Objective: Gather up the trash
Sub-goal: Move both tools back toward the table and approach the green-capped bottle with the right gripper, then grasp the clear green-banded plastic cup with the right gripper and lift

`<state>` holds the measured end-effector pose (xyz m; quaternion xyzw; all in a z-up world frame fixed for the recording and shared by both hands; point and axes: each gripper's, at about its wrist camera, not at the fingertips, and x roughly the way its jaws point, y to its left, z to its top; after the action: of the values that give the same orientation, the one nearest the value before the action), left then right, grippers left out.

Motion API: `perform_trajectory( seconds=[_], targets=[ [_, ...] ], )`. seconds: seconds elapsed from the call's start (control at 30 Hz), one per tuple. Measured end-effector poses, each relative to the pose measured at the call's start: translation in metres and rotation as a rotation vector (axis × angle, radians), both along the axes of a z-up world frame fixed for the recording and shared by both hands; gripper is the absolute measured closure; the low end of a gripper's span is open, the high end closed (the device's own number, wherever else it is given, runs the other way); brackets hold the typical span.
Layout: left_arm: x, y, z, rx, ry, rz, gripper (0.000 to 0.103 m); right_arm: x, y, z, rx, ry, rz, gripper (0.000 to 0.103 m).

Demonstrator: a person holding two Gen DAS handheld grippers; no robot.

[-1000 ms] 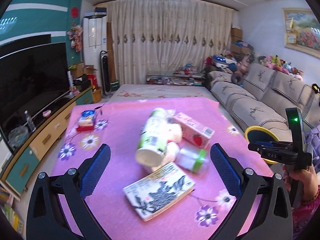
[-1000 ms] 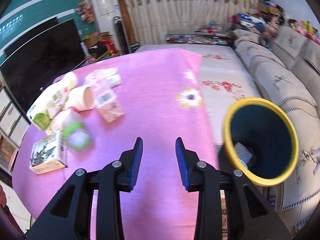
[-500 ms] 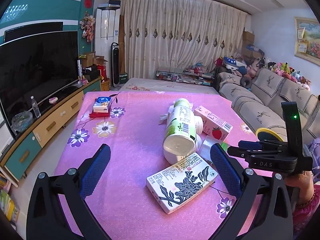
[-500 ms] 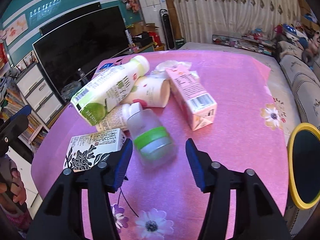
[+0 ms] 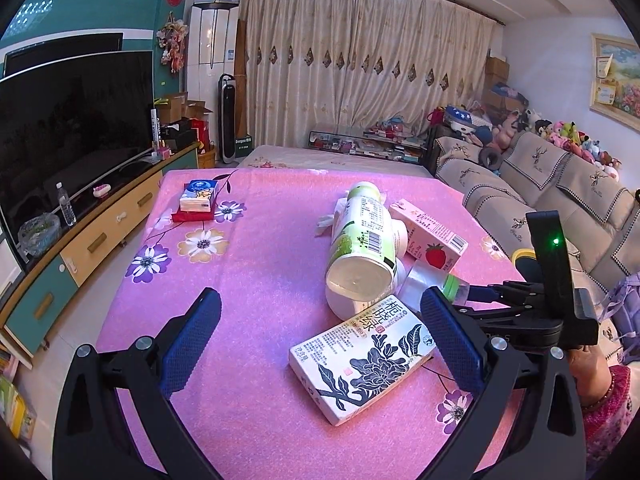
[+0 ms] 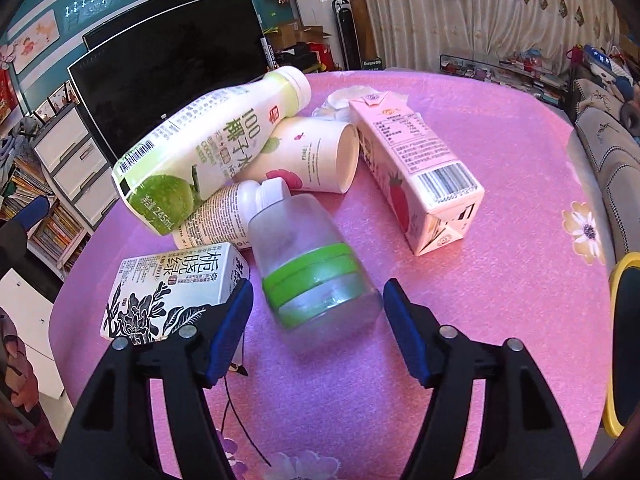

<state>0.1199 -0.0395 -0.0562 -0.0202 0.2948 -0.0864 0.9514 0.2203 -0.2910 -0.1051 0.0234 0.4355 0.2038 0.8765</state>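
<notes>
A pile of trash lies on the pink table (image 5: 256, 280): a green-and-white coconut drink bottle (image 6: 208, 148), a white paper cup (image 6: 316, 156), a pink strawberry milk carton (image 6: 416, 172), a black-and-white flowered carton (image 6: 172, 292) and a clear bottle with a green band (image 6: 308, 268). My right gripper (image 6: 318, 328) is open, its blue pads on either side of the clear bottle's lower end without touching it. My left gripper (image 5: 320, 340) is open wide and empty, just short of the flowered carton (image 5: 364, 360).
A yellow-rimmed dark bin (image 6: 624, 340) stands off the table's right edge. A tissue pack on a red tray (image 5: 198, 200) sits at the table's far left. A TV cabinet (image 5: 80, 240) runs along the left, a sofa (image 5: 560, 200) along the right.
My right gripper has swung from the bin to the trash pile, opened wider and closed in around the clear bottle. My left gripper has shifted left and a little nearer the pile.
</notes>
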Motion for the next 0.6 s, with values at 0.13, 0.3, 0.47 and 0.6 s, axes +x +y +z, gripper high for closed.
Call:
perform_trajectory(
  seconds=[0.13, 0.3, 0.47, 0.6],
  targets=[
    [0.001, -0.003, -0.002, 0.000, 0.005, -0.005, 0.005, -0.004, 0.001, 0.001, 0.004, -0.008, 0.002, 0.047],
    [0.003, -0.007, -0.006, 0.001, 0.015, -0.009, 0.005, -0.018, -0.005, 0.015, 0.030, -0.056, -0.004, 0.048],
    [0.002, -0.010, -0.008, 0.000, 0.019, -0.017, 0.005, -0.030, -0.013, 0.032, 0.068, -0.093, -0.017, 0.050],
    [0.002, -0.013, -0.008, 0.002, 0.020, -0.022, 0.005, -0.039, -0.022, 0.041, 0.079, -0.104, -0.031, 0.051]
  ],
)
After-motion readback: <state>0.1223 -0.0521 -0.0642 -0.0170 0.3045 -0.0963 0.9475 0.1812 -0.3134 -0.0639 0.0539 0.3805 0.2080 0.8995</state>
